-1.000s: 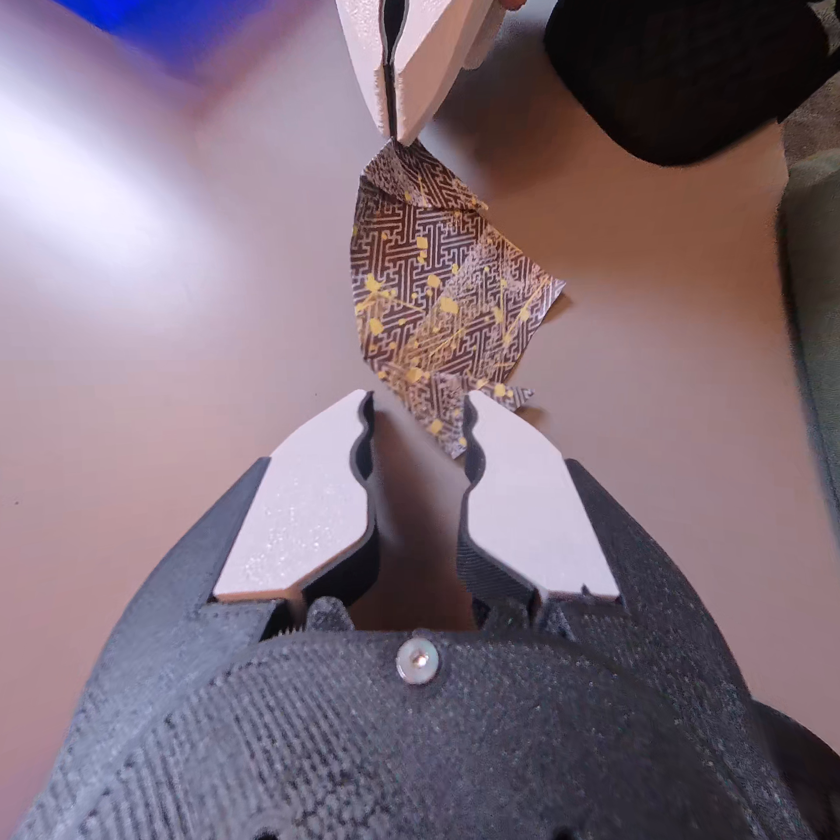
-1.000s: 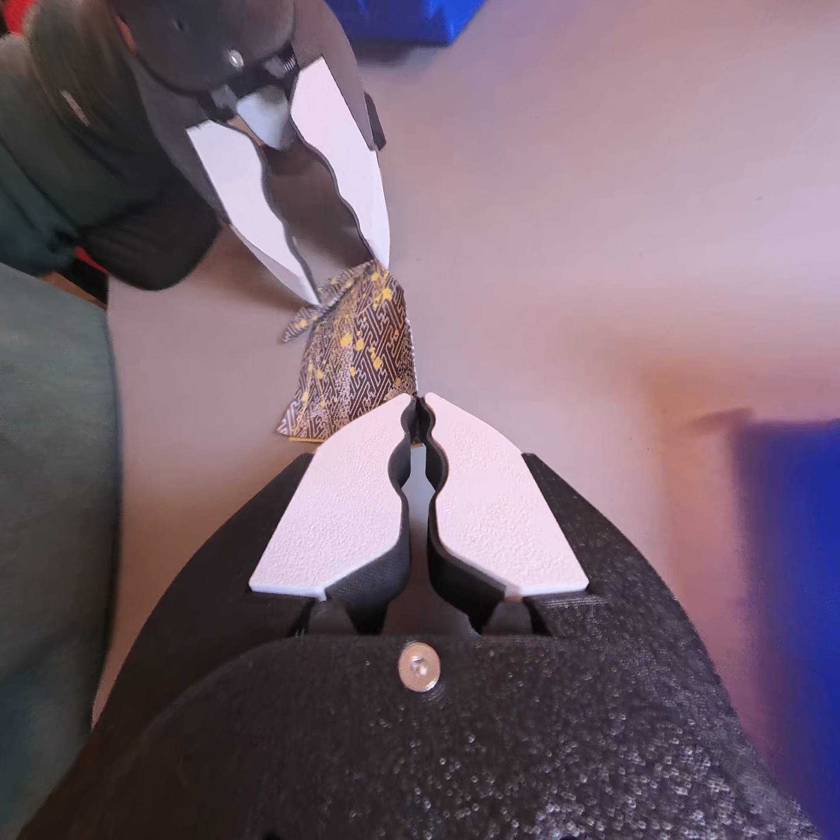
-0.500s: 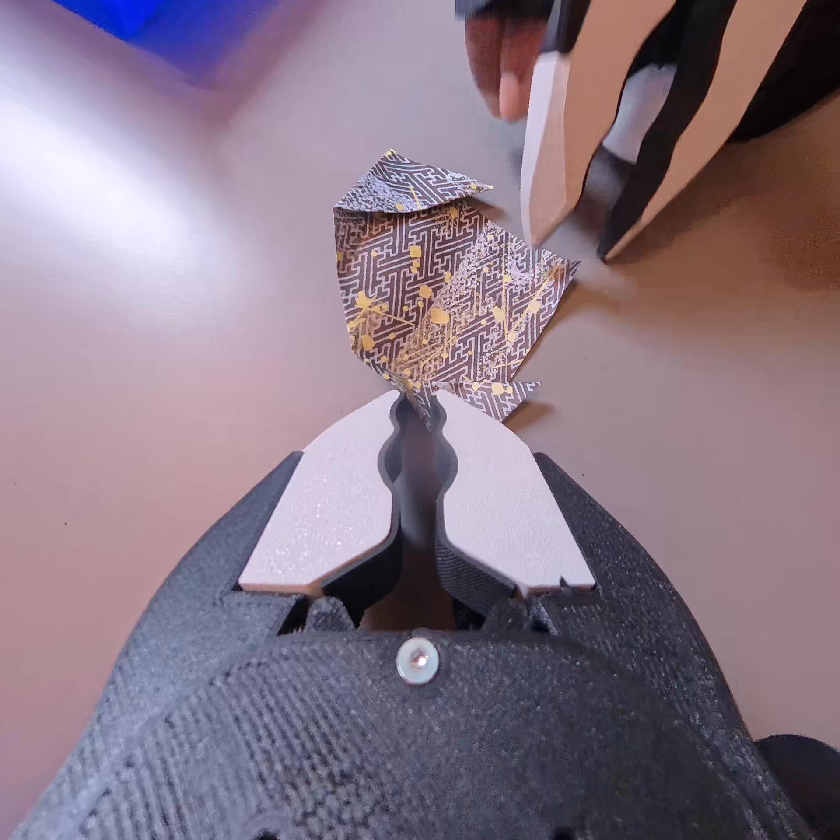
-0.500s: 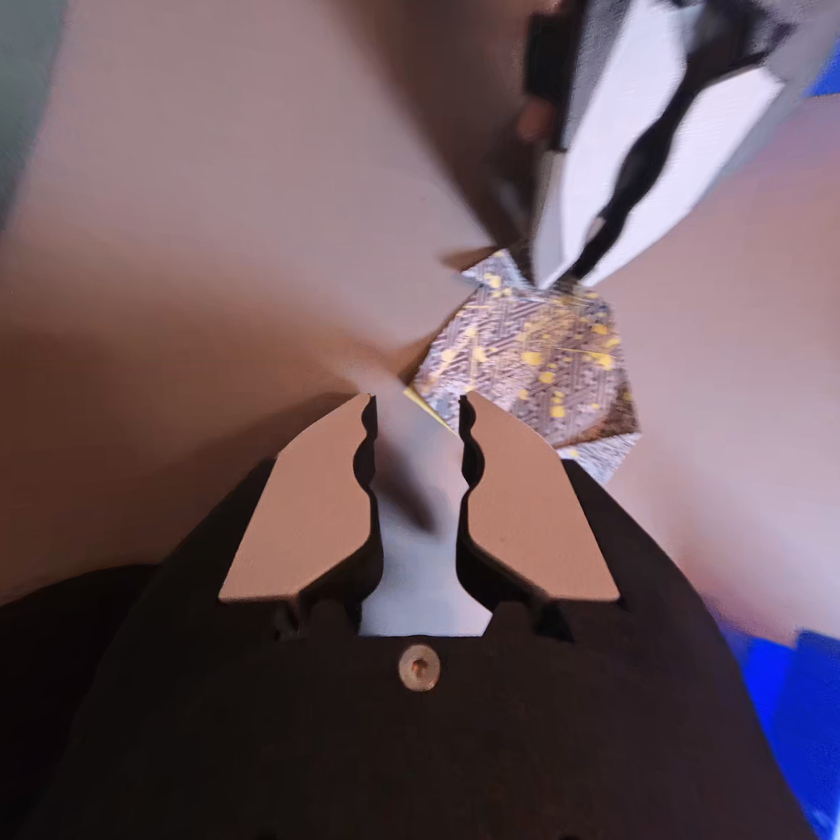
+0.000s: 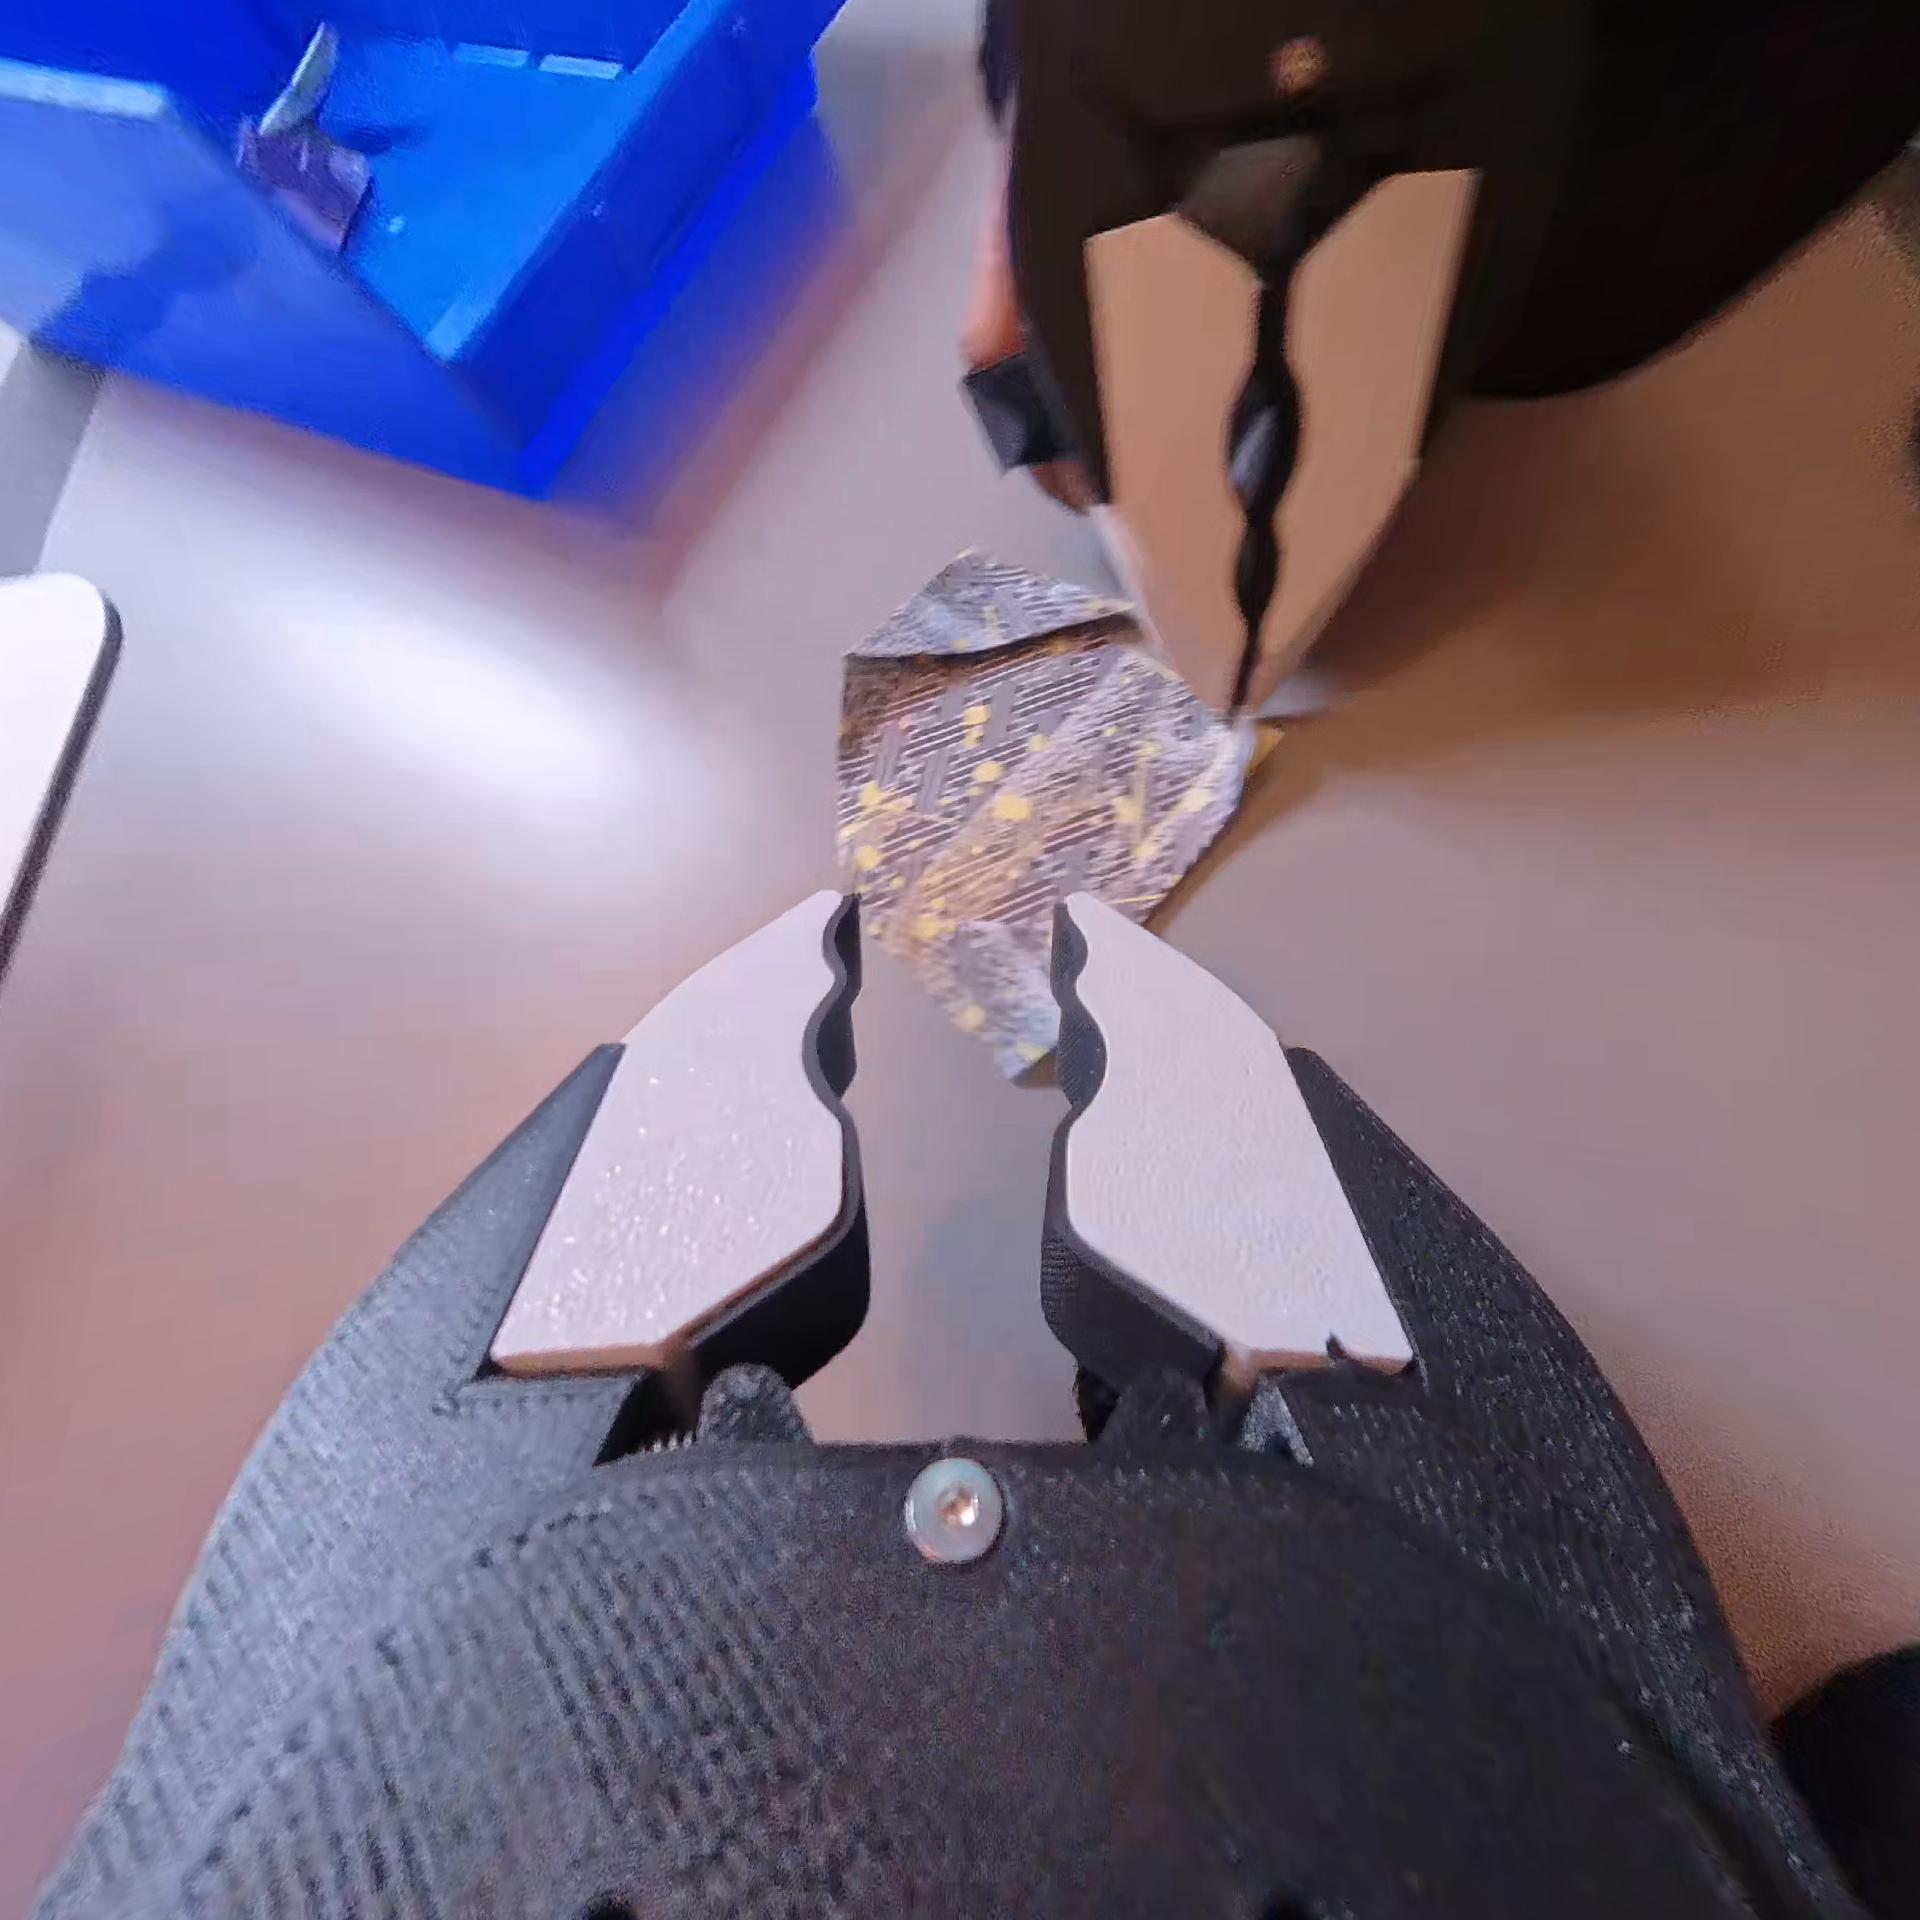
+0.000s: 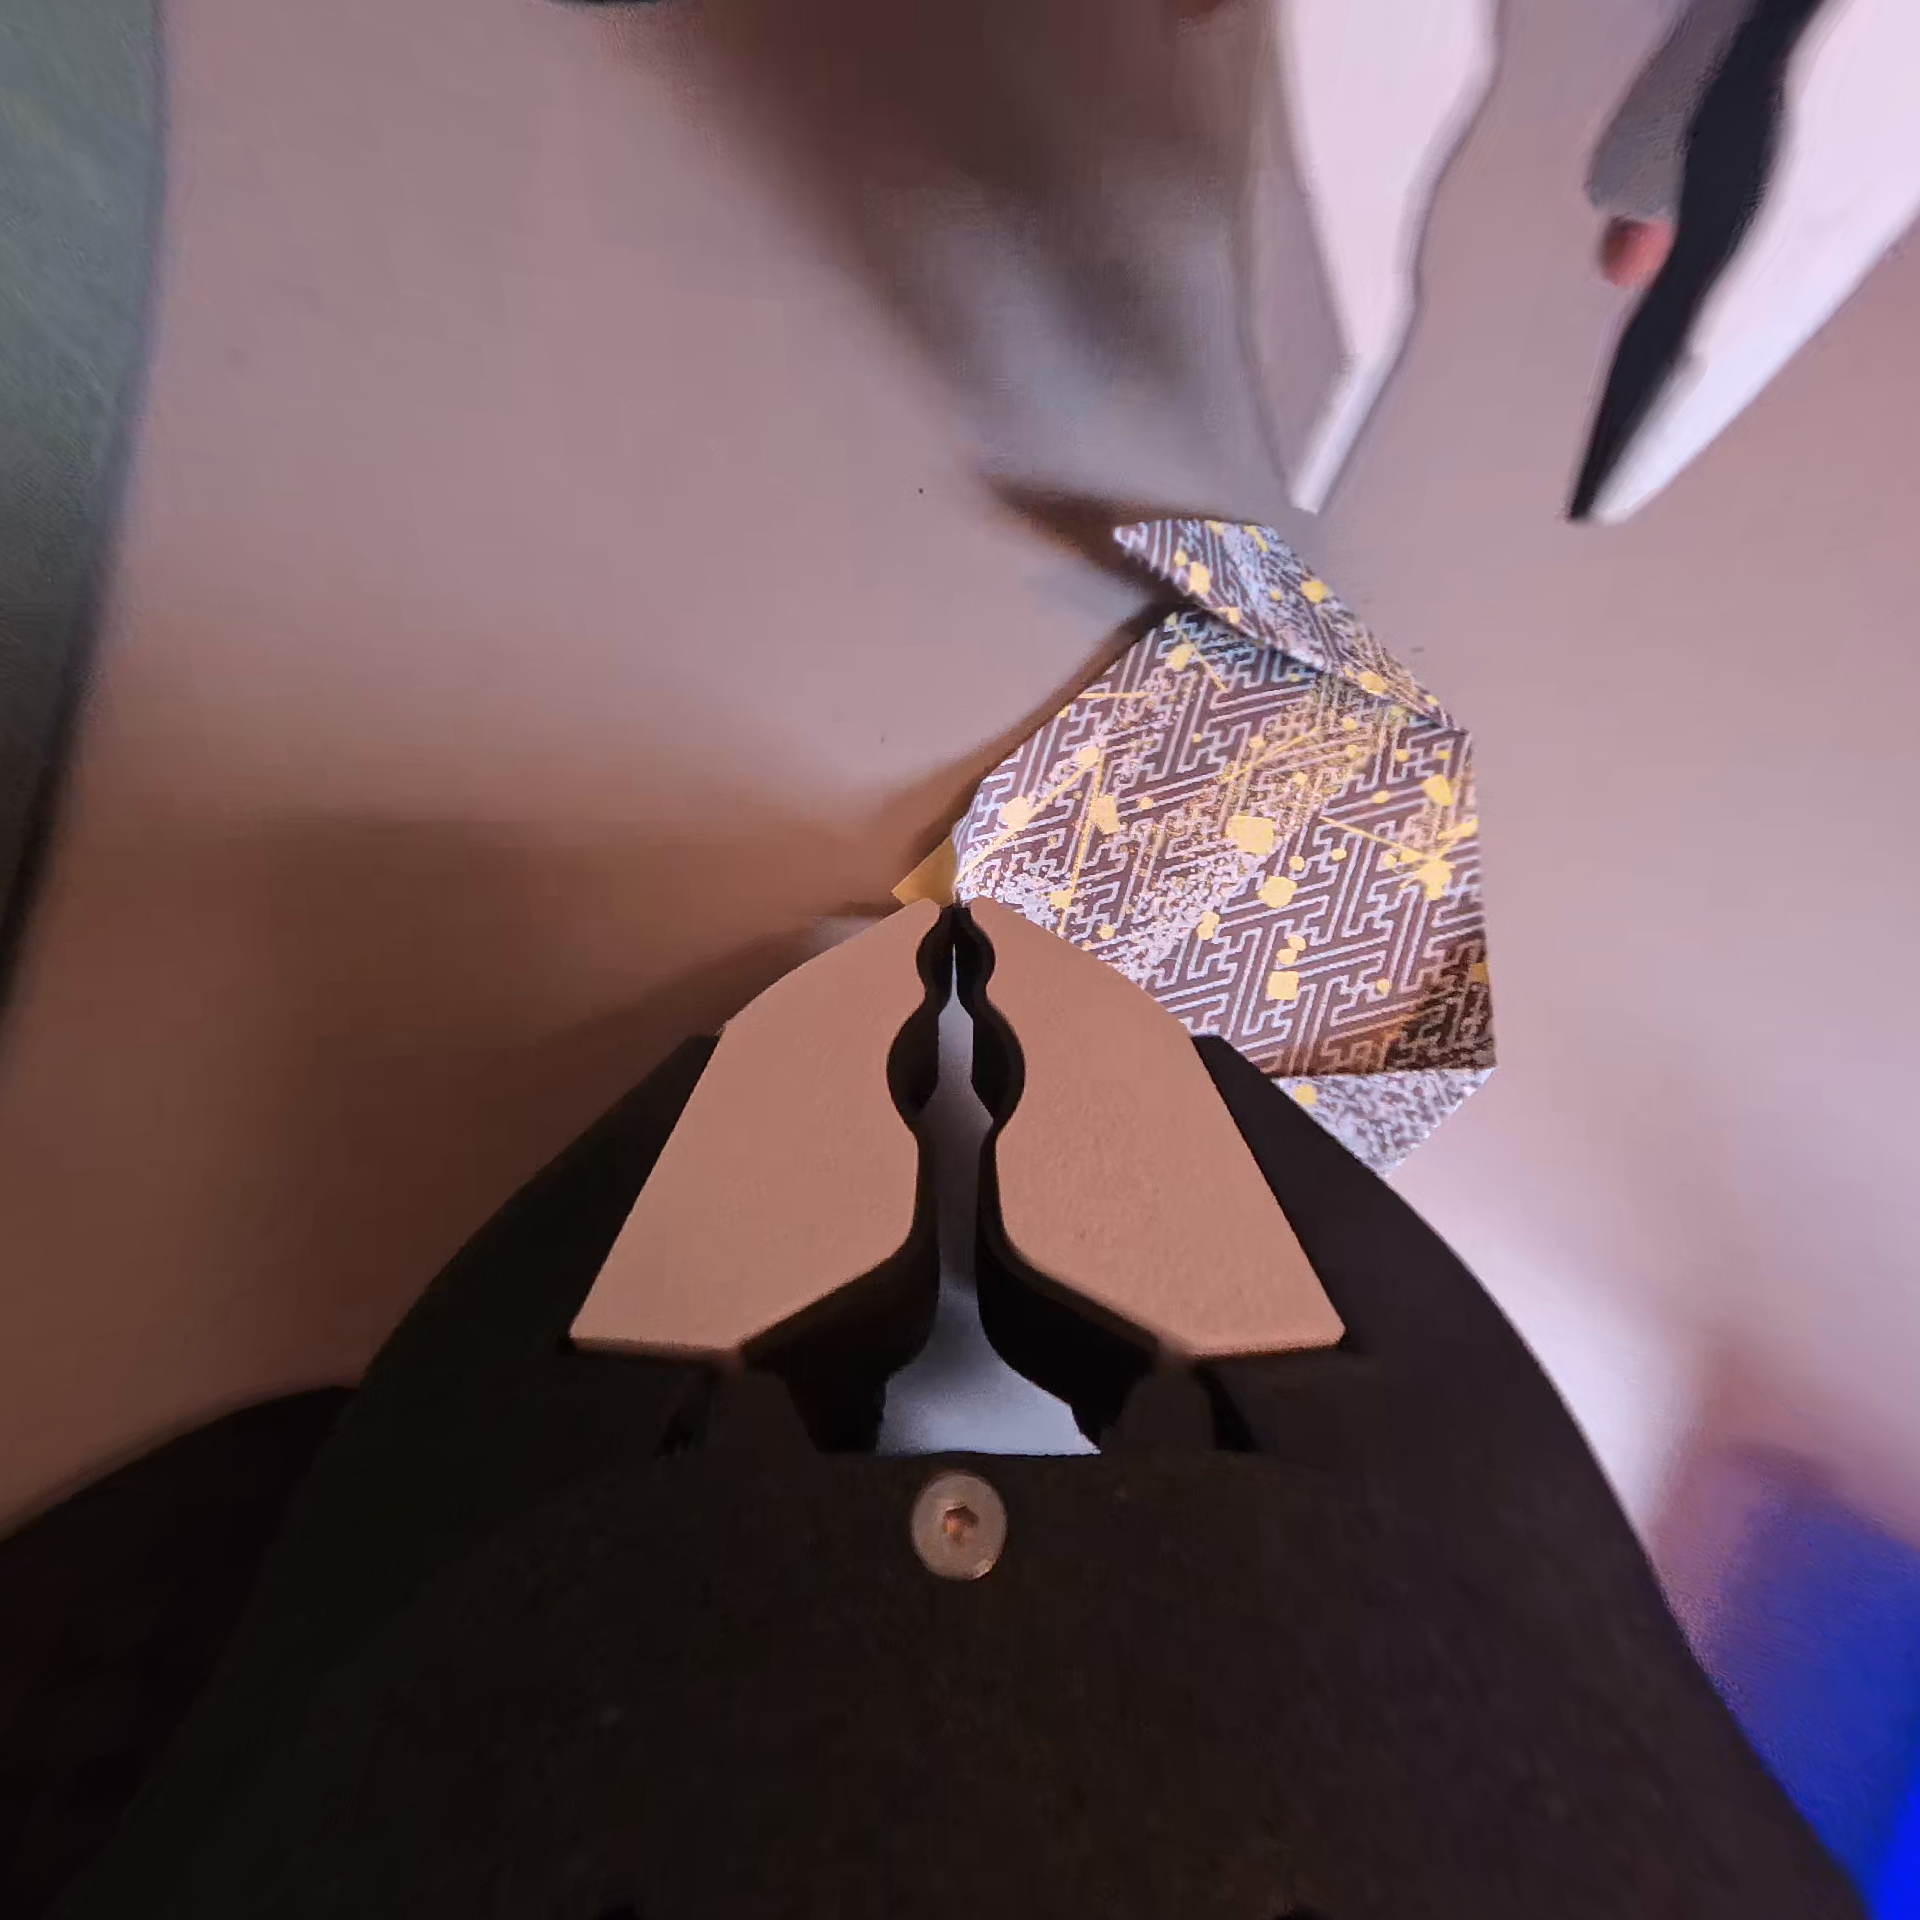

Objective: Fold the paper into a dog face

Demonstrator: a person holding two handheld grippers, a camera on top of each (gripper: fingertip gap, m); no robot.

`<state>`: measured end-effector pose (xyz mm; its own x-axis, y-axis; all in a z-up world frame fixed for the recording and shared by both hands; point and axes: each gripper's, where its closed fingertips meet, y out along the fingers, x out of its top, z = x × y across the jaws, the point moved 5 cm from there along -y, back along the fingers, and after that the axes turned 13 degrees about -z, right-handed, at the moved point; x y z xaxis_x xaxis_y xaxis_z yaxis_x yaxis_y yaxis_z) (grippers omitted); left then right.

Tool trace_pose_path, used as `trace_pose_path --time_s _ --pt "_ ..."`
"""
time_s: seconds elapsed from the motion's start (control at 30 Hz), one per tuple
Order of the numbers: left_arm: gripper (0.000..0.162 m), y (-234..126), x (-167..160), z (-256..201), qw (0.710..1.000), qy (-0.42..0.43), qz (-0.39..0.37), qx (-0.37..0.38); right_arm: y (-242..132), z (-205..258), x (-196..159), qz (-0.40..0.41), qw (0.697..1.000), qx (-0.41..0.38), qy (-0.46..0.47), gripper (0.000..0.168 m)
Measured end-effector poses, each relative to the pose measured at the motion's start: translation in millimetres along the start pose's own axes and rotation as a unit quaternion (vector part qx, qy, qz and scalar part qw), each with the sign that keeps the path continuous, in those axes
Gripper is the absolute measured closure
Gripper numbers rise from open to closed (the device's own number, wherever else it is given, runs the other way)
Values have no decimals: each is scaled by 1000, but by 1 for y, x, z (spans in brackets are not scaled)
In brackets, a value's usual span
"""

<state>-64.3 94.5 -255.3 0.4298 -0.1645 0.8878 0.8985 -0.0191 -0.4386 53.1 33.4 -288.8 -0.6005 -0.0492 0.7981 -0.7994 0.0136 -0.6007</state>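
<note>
1 folded paper [image 5: 1023, 800], 2 grippers: left [image 5: 954, 914], right [image 6: 954, 914]; 1 blue bin [image 5: 436, 260], 1 table [image 5: 416, 831].

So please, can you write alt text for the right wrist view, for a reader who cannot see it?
The right gripper, fingers closed, pinches a corner of a folded patterned paper, dark with gold flecks, lying on a beige table. The left gripper hovers open at the upper right, blurred.

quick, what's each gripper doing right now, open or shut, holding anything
Left gripper: open, holding nothing, by the folded paper.
Right gripper: shut at the paper's corner; whether it pinches it cannot be told.
</note>
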Motion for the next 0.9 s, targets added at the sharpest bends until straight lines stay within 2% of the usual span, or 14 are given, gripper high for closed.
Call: trace_pose_path --time_s 0.13,0.3,0.4,0.5,0.6,0.67,0.8,0.9 --pt "124 11 8 -33 997 79 6 -25 -6 -8 5 -43 996 5 75 168" --pt "123 41 -5 -47 980 183 72 -24 -12 -14 10 -92 985 18 143 168" --pt "134 45 -5 -44 977 202 71 -16 -15 -15 12 -117 979 26 163 168" --pt "152 45 -5 -43 975 211 63 -14 -20 -17 14 -140 977 23 158 166" --pt "157 42 -2 -39 982 185 48 -9 -23 -12 17 -137 987 9 78 134" --pt "159 39 1 -36 987 159 29 -12 -23 -6 19 -119 993 -19 -12 124" --pt "157 34 6 -31 995 93 -7 -35 -13 -4 15 -45 981 -91 -167 122" --pt "154 32 8 -31 997 52 -26 -55 -9 -9 15 -29 968 -127 -214 135"
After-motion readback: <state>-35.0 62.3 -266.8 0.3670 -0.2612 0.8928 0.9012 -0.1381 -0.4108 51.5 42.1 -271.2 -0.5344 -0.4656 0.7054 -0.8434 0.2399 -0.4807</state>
